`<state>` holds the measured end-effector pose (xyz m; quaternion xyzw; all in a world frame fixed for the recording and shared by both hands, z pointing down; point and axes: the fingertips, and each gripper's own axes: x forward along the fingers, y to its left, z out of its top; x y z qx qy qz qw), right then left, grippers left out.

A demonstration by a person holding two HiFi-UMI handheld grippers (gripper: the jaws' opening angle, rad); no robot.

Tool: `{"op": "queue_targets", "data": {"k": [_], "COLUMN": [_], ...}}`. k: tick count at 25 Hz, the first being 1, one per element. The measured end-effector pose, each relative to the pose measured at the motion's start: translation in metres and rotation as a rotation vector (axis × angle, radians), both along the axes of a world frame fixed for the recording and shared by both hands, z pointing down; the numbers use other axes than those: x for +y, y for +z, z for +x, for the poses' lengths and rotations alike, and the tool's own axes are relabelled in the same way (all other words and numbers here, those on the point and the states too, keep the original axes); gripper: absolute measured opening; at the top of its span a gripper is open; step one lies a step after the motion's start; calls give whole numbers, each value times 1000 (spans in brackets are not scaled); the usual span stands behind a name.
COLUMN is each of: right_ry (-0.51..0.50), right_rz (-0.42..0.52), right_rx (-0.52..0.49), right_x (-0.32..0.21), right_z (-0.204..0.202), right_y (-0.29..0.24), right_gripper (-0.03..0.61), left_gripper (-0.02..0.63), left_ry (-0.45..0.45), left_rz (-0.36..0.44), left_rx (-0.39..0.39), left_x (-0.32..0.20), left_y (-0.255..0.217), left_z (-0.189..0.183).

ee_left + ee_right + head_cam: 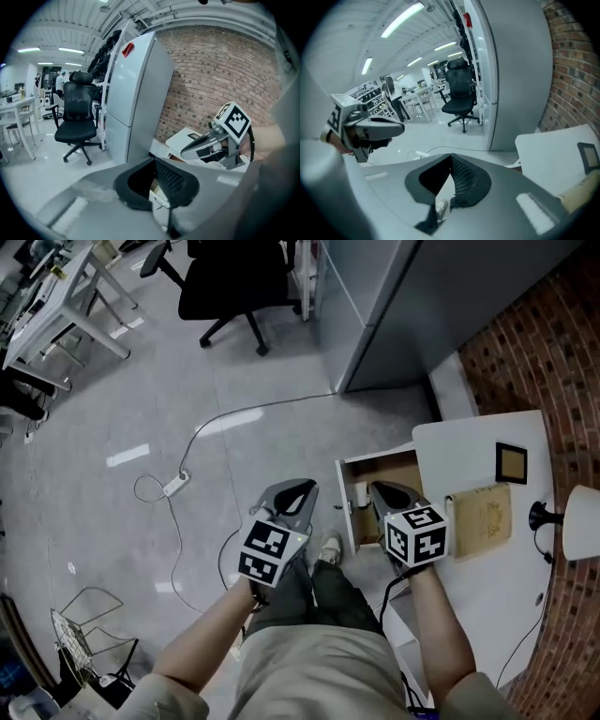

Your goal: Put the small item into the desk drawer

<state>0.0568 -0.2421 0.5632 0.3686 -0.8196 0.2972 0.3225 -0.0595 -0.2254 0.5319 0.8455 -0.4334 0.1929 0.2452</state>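
The desk drawer (386,467) stands pulled out from the left side of the white desk (487,596), showing its wooden inside. A small pale item (361,494) lies in it near the white front panel. My right gripper (386,493) hovers over the drawer's front part, jaws shut with nothing between them; its own view shows the tips (451,157) meeting. My left gripper (298,491) hangs left of the drawer above the floor, its jaws together and empty (154,161). Each gripper shows in the other's view, the right gripper (184,152) and the left gripper (401,127).
On the desk lie a tan book (483,517), a dark square frame (511,462) and a lamp (578,521). A grey cabinet (412,296) and a brick wall (534,324) stand behind. A power strip (175,485) with cable, a black office chair (234,282) and a wire basket (86,634) are on the floor.
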Motion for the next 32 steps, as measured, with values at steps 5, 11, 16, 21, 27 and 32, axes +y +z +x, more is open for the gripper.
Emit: {"op": "queue_targets", "data": {"k": [5, 11, 16, 21, 27, 32], "right_ry": [-6, -12, -13, -63, -126, -143], "right_rz": [127, 243, 330, 485, 645, 719], "right_rx": [-91, -211, -318, -352, -369, -397], "right_x": [6, 9, 15, 23, 40, 48], "right_z": [-13, -21, -27, -27, -25, -15], "right_y": [-86, -179, -250, -311, -368, -402], "right_gripper": [5, 5, 5, 5, 3, 4], "left_gripper": [2, 3, 3, 3, 3, 3], "left_ry": [6, 24, 50, 40, -26, -76], "left_rz": [61, 179, 277, 353, 446, 484], "left_rx": [-8, -39, -94, -85, -58, 5], "left_x": [6, 11, 18, 20, 23, 29], "left_y": [-57, -128, -183, -230, -285, -326], "left_z": [-2, -1, 3, 5, -1, 7]}}
